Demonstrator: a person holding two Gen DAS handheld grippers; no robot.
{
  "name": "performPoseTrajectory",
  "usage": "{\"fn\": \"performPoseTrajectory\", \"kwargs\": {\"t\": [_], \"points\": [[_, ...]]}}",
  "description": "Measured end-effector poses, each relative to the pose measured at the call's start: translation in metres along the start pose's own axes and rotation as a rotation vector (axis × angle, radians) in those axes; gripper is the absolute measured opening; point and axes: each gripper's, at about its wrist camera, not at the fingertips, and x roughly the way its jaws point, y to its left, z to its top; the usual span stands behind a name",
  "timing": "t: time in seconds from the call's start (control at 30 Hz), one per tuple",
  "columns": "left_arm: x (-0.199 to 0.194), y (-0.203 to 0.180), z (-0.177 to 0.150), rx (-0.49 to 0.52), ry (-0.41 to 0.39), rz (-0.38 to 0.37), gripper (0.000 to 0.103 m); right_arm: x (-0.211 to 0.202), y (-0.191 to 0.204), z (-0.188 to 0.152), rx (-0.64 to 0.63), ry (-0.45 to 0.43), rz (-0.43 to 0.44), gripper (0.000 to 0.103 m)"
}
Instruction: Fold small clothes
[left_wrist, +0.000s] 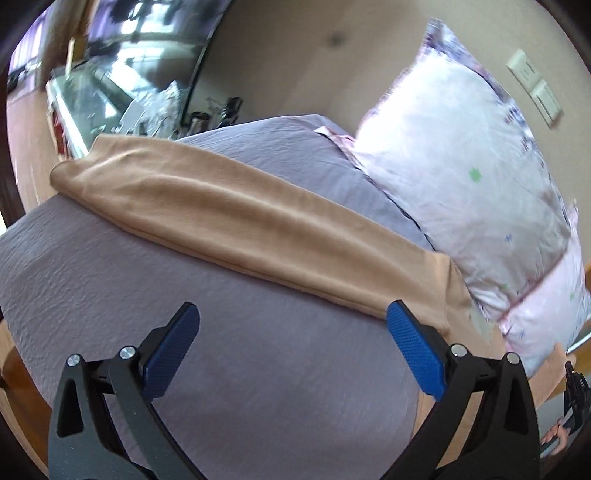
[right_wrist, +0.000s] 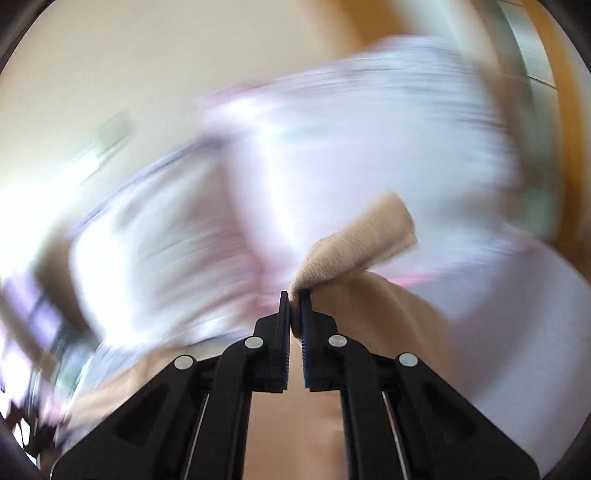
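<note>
A long tan garment (left_wrist: 236, 218) lies stretched across the grey-purple bedsheet (left_wrist: 192, 369), running from upper left to lower right in the left wrist view. My left gripper (left_wrist: 293, 314) is open and empty, just in front of the garment's near edge; its right finger (left_wrist: 415, 347) touches the fabric. My right gripper (right_wrist: 294, 295) is shut on a bunched end of the tan garment (right_wrist: 354, 243) and holds it lifted. The right wrist view is heavily blurred.
A white-pink floral pillow (left_wrist: 476, 177) leans at the head of the bed, right of the garment; it fills the blurred right wrist view (right_wrist: 332, 147). A cluttered glass-topped surface (left_wrist: 110, 92) stands beyond the bed at upper left. A wall switch (left_wrist: 533, 86) is at upper right.
</note>
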Motion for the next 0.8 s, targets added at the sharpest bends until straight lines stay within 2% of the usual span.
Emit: {"fn": "performPoseTrajectory", "kwargs": {"t": [0.07,0.13,0.17,0.2,0.27,0.3,0.33,0.37,0.4,0.43,0.47,0.5,0.6,0.67,0.7,0.8], "points": [[0.002,0.013,0.006,-0.067,0.001,-0.007,0.096,0.033,0.076,-0.021,-0.141,0.085,0.148,0.006],[0.0,0.021,0.009,-0.117,-0.012,-0.031,0.093,0.068,0.135,-0.054,-0.248,0.205,0.244,0.006],[-0.001,0.025,0.01,-0.143,-0.014,-0.035,0.092,0.095,0.166,-0.08,-0.31,0.327,0.292,0.007],[-0.001,0.03,0.013,-0.179,-0.016,-0.048,0.091,0.118,0.189,-0.106,-0.355,0.458,0.324,0.007],[-0.001,0.038,0.017,-0.233,-0.021,-0.066,0.089,0.138,0.209,-0.141,-0.396,0.618,0.328,0.007],[-0.001,0.043,0.02,-0.265,-0.02,-0.075,0.089,0.139,0.214,-0.15,-0.418,0.642,0.327,0.007],[0.0,0.045,0.023,-0.284,-0.017,-0.077,0.088,0.136,0.215,-0.154,-0.432,0.638,0.332,0.014],[0.001,0.047,0.025,-0.298,-0.015,-0.074,0.086,0.128,0.213,-0.153,-0.436,0.61,0.328,0.032],[0.002,0.049,0.03,-0.313,-0.016,-0.062,0.085,0.121,0.207,-0.149,-0.425,0.58,0.319,0.046],[0.004,0.05,0.033,-0.324,-0.019,-0.047,0.08,0.116,0.201,-0.141,-0.408,0.557,0.314,0.071],[0.006,0.051,0.035,-0.333,-0.021,-0.034,0.075,0.108,0.191,-0.132,-0.378,0.516,0.312,0.077],[0.007,0.053,0.038,-0.347,-0.022,-0.016,0.072,0.105,0.181,-0.122,-0.36,0.492,0.314,0.077],[0.011,0.058,0.046,-0.39,-0.013,0.022,0.054,0.085,0.162,-0.112,-0.309,0.469,0.315,0.078],[0.015,0.064,0.05,-0.415,-0.001,0.054,0.022,0.077,0.145,-0.11,-0.269,0.469,0.328,0.078],[0.017,0.07,0.05,-0.436,0.011,0.076,0.013,0.076,0.14,-0.107,-0.256,0.471,0.331,0.078],[0.018,0.082,0.048,-0.507,0.015,0.026,0.007,0.072,0.128,-0.107,-0.219,0.469,0.352,0.078]]}}
